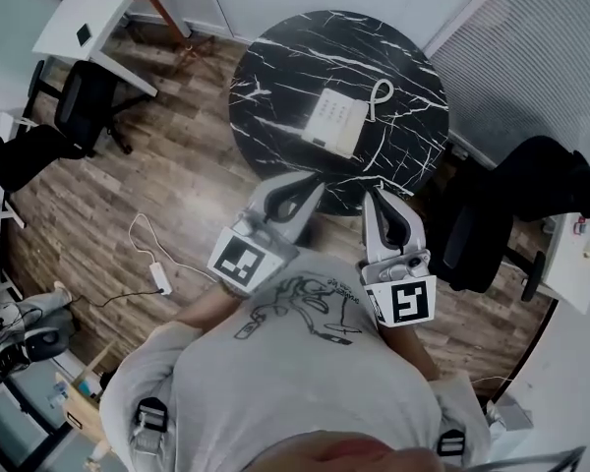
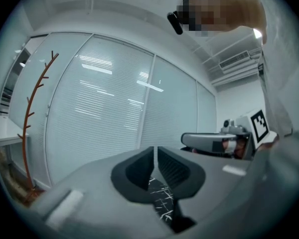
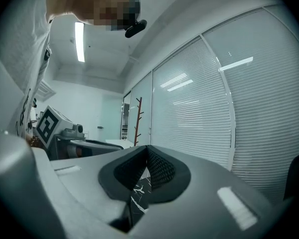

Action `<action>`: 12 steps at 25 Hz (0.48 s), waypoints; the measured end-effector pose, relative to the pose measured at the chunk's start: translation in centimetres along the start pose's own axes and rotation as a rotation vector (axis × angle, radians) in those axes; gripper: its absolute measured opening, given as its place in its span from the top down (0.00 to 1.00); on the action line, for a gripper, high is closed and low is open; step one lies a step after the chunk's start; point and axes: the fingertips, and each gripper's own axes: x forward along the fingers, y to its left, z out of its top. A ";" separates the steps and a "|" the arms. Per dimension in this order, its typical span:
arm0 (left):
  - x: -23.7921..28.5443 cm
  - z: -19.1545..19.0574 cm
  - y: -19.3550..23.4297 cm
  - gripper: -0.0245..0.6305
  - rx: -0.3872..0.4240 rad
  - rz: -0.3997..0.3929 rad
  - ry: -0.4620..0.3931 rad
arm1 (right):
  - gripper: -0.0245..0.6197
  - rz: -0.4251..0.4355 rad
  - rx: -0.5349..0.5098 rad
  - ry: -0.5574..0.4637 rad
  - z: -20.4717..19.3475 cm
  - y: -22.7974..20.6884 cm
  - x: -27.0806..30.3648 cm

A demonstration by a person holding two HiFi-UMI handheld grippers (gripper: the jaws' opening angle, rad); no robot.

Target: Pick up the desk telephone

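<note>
The desk telephone is white and lies on the round black marble table, right of centre, with its cord loop at its far right corner. Both grippers hover level at the table's near edge, short of the phone. My left gripper is shut with nothing between its dark pads; only a sliver of marble shows below them. My right gripper is shut and holds nothing. Neither gripper view shows the phone.
A black office chair stands right of the table and another by a white desk at far left. A white power strip with its cable lies on the wood floor. A reddish coat stand rises before the blinds.
</note>
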 end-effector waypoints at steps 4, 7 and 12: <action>1.8 0.1 3.6 0.91 -0.012 -0.026 0.016 | 0.95 -0.030 0.004 0.027 -0.3 -1.3 3.7; 3.2 -0.5 5.8 0.90 -0.032 -0.045 0.043 | 0.95 -0.051 0.010 0.037 -0.8 -2.2 5.9; 5.4 -2.1 8.0 0.89 -0.048 -0.068 0.081 | 0.95 -0.096 0.057 0.064 -2.5 -4.1 8.0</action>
